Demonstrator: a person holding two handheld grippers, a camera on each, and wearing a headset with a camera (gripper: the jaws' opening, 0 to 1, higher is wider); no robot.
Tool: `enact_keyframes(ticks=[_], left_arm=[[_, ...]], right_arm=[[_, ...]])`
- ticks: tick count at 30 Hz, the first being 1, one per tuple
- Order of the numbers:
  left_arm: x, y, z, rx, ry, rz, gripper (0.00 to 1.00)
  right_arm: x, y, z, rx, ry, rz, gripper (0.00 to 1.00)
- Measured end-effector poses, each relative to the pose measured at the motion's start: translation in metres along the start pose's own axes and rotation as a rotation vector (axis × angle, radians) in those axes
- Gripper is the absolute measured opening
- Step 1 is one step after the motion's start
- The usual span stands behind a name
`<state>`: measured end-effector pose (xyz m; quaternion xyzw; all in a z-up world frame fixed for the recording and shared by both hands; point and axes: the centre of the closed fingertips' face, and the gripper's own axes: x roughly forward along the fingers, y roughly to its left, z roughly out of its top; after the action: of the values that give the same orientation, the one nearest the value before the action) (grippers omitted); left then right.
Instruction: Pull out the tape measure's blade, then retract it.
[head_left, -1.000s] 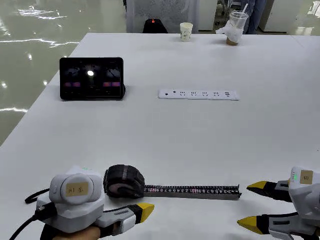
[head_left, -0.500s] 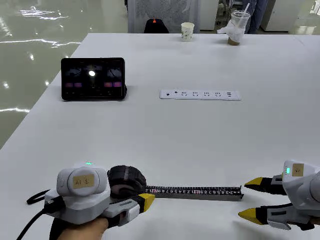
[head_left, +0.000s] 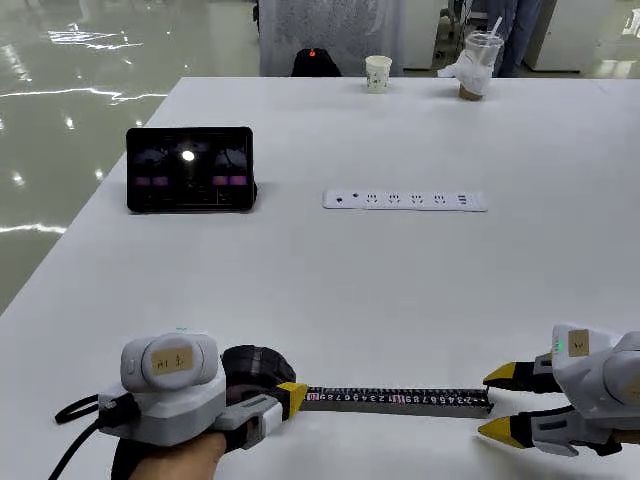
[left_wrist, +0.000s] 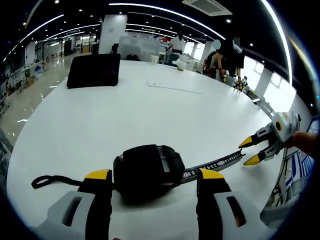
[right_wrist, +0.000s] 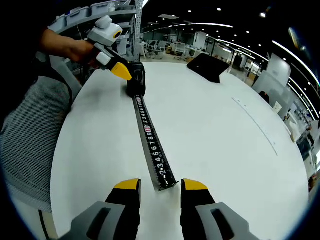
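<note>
Two small shifts mark the last second. First, the left claw (left_wrist: 155, 176) has slid forward from beside the tape measure (head_left: 255, 368) to straddle its black case, with its jaws wide on either side and not yet pressing it. Second, the right claw (head_left: 498, 404) has moved in on the far end of the blade (head_left: 400, 398). The hooked tip (right_wrist: 167, 184) now lies between its spread jaws, unpinched. The blade rests flat on the white worktop (head_left: 350, 280), drawn out about as far as it was (the printed numbers run right up to the tip). The pull-out looks done, and both claws seem to be setting up for the retraction, one to steady the case and one to guide the end home.
</note>
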<state>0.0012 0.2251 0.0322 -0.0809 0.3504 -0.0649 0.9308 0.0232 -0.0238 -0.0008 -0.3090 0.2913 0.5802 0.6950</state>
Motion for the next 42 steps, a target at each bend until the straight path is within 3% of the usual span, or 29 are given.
enact_keyframes(ticks=[7,16,27,42], left_arm=[[0.006,0.006,0.006,-0.012,-0.002,0.02,0.61],[0.015,0.007,0.004,-0.019,0.009,0.03,0.58],[0.02,0.007,0.002,-0.023,0.012,0.05,0.6],[0.02,0.008,0.001,-0.008,0.028,0.063,0.59]], right_arm=[[0.003,-0.004,-0.003,-0.038,0.024,0.028,0.22],[0.007,-0.007,-0.005,-0.074,0.037,0.049,0.13],[0.007,-0.006,-0.006,-0.103,0.04,0.065,0.12],[0.007,-0.006,-0.007,-0.027,0.046,0.074,0.1]])
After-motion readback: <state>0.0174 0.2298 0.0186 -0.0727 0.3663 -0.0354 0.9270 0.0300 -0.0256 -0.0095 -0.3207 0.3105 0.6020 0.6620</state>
